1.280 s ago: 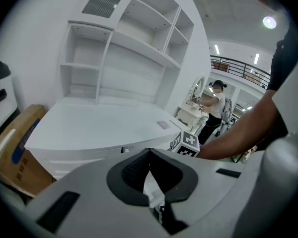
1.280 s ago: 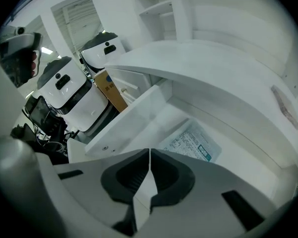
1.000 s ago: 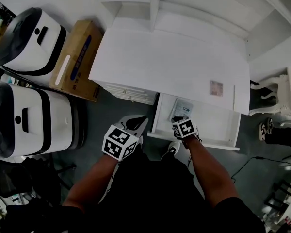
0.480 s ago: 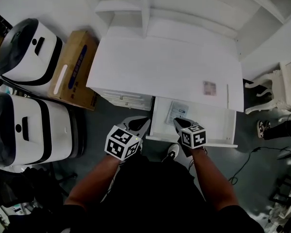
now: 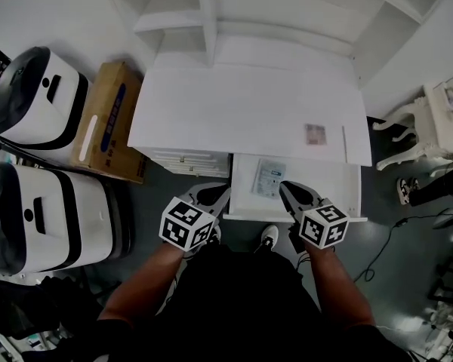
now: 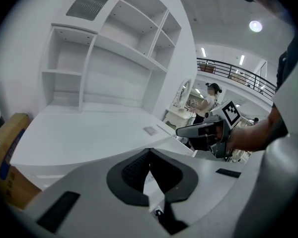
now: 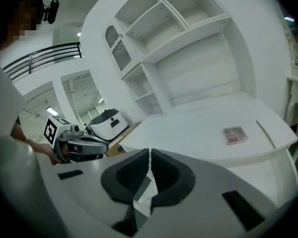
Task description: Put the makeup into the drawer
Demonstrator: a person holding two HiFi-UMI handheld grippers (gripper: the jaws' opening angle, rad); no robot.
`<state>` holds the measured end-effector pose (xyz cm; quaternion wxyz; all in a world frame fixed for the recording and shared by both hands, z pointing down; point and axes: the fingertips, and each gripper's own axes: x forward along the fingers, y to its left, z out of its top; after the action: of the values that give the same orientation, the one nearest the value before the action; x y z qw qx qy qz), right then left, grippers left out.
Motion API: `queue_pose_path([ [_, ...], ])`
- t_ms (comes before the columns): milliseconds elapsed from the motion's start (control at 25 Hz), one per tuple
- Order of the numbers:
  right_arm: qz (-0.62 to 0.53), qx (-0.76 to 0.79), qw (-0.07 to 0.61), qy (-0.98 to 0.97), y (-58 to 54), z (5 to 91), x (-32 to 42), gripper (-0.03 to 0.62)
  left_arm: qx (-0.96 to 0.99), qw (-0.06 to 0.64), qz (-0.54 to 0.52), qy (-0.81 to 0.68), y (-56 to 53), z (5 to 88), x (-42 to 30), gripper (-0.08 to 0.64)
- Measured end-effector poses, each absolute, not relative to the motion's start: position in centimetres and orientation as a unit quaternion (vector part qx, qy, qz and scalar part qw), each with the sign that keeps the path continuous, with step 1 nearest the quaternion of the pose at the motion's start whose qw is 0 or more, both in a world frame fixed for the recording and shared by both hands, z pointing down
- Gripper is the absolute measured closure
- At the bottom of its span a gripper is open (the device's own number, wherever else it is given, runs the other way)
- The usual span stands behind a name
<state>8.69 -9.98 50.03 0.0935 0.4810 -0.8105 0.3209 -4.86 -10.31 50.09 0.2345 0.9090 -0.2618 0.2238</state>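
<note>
Notably, the makeup palette lies ahead of the right gripper, which is closed and empty. The left gripper, likewise closed and empty, is the farther of the 2.

The right gripper, jaws together, faces the makeup palette (flat on the desk).

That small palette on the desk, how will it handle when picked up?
The palette looks flat and stiff, so probably no rolling or flopping. Lying flush on the desk, its thin edge may be awkward to pinch.
</note>
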Motion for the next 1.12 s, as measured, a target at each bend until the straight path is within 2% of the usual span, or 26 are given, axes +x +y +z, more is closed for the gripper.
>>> queue_pose_path([
  [320, 0.282, 0.525, 0.122, -0.794, -8.6, 49.6, 10.8, 0.561, 0.918, 0.221, 0.217, -0.248, -10.5, 48.9, -3.6, 0.555],
  [1120, 0.282, 0.542, 0.113, -0.783, -8.2, 49.9, 12.3, 0.561, 0.916, 0.219, 0.233, -0.243, -10.4, 49.5, -1.9, 0.555],
])
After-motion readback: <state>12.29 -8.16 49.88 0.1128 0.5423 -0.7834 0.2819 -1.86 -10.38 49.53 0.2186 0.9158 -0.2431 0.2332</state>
